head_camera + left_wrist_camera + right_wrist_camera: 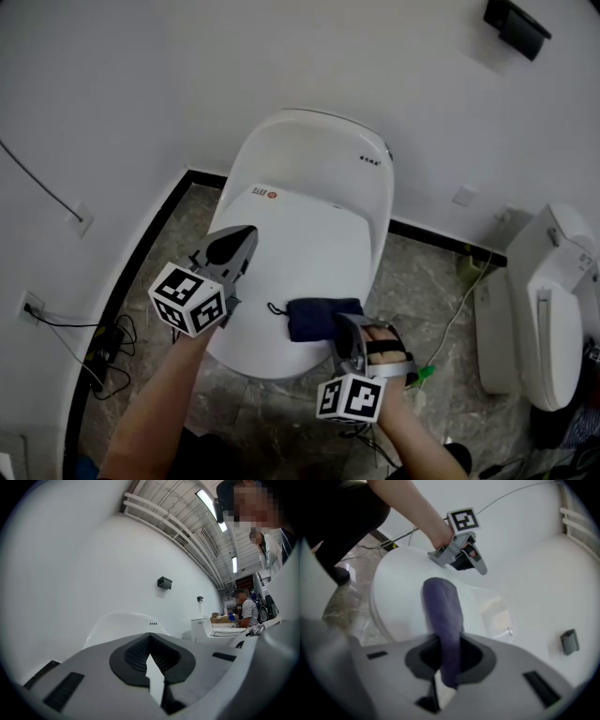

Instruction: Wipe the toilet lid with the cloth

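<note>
A white toilet with its lid (pixel 305 230) down stands against the wall. A dark blue cloth (pixel 317 319) lies on the lid's front right part, and my right gripper (pixel 343 326) is shut on its near end. In the right gripper view the cloth (pixel 443 613) runs from between the jaws out onto the lid (pixel 396 597). My left gripper (pixel 244 234) hovers over the lid's left side, shut and holding nothing. It also shows in the right gripper view as the left gripper (pixel 480 568). Seen from the left gripper (pixel 151 660) itself, the toilet's back (pixel 123 623) and the white wall lie ahead.
A second toilet (pixel 548 309) stands at the right. Cables (pixel 108 349) and a wall socket (pixel 33 307) are at the left on the marble floor. A black box (pixel 516 25) hangs on the wall. People sit far off (pixel 247 611).
</note>
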A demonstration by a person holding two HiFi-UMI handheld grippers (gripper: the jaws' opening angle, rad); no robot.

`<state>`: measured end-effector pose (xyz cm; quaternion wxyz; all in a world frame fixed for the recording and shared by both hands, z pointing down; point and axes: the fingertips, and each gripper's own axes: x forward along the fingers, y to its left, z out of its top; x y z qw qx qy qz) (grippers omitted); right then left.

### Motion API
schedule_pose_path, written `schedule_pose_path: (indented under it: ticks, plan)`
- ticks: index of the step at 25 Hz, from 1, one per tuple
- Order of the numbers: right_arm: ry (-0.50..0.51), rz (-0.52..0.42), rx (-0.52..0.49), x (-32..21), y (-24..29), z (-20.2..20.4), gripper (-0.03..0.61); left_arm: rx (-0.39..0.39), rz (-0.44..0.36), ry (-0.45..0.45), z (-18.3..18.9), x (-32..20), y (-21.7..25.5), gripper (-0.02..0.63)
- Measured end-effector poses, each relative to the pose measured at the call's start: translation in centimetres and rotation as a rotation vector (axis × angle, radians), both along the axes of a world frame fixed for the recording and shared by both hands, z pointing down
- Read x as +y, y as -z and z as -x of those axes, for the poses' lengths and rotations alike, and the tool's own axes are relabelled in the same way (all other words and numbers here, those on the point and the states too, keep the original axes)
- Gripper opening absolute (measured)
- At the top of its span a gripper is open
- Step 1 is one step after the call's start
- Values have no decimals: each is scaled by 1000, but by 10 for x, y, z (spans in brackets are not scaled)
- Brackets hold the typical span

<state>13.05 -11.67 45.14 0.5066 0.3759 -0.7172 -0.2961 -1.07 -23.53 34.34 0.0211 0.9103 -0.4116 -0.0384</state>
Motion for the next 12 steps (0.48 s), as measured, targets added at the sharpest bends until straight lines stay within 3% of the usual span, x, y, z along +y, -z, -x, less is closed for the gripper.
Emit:
schedule_pose_path:
  ticks: [7,12]
  plan:
    - [21,-7,4,13,-2,4,66,-10,-6,20,9,6,3,12]
    - [1,-48,-21,-19,29,-4,66,-7,-14,21,10,10,8,12]
